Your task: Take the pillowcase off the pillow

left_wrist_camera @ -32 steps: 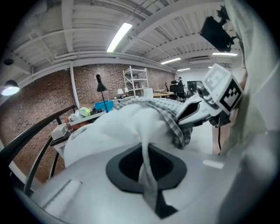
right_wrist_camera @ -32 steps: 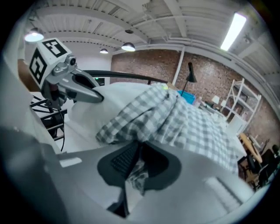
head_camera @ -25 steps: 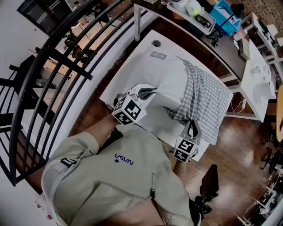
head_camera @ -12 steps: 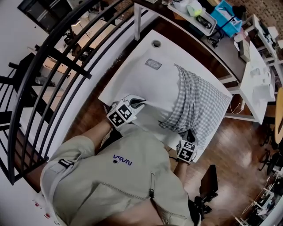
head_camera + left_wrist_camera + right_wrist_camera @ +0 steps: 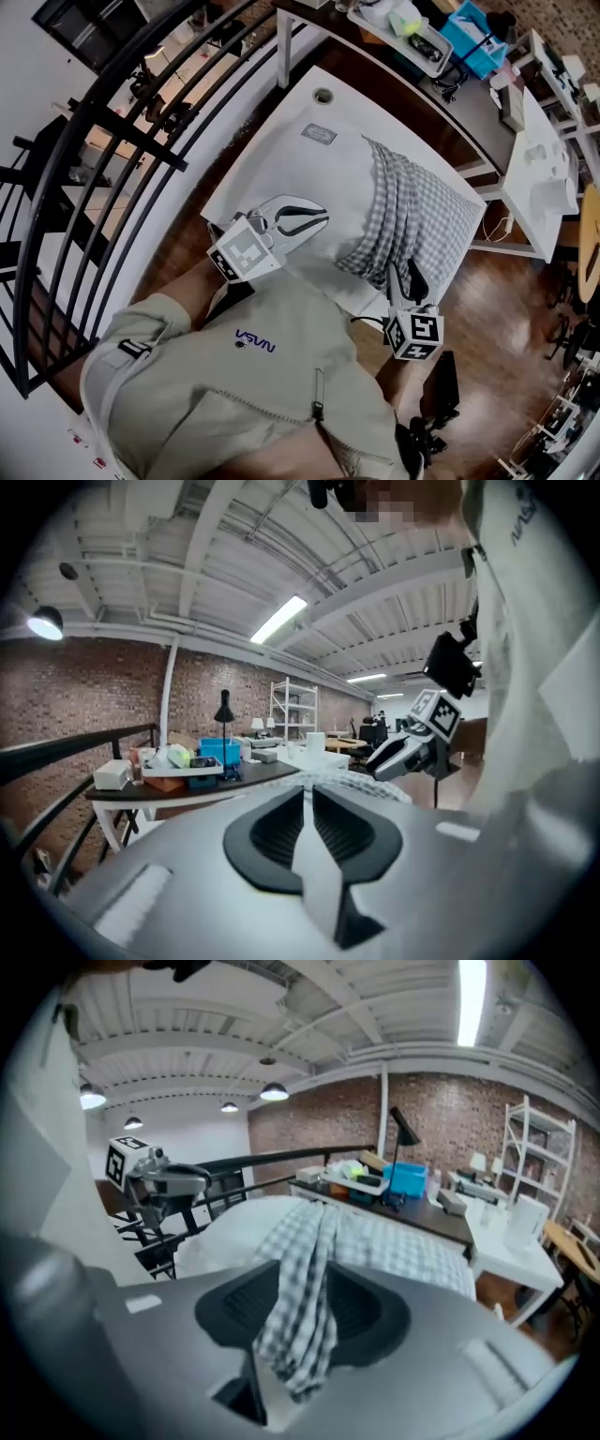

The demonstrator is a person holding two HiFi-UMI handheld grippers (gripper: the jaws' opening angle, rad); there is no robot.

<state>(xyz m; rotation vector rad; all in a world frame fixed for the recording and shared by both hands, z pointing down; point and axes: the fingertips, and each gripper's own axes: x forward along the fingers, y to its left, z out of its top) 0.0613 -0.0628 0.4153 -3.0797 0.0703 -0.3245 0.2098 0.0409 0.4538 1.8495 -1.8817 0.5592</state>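
While the right tongs (image 5: pixel 404 274) are opening around the bunched checked pillowcase (image 5: pixel 412 211), half stripped toward three o'clock on the desk (image 5: pixel 367 94), the left tongs (image 5: pixel 319 217), starting to open, pinch the white pillow (image 5: pixel 300 169) at nine o'clock; judged next: regrip cloth, pull again

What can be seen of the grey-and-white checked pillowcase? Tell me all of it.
The grey-and-white checked pillowcase looks like soft woven cloth. It is partly pulled off and covers only the right part of the white pillow. Its open edge is bunched in folds across the pillow's middle. One gathered, twisted corner runs toward the person and lies between the jaws of the right gripper, which are opening.
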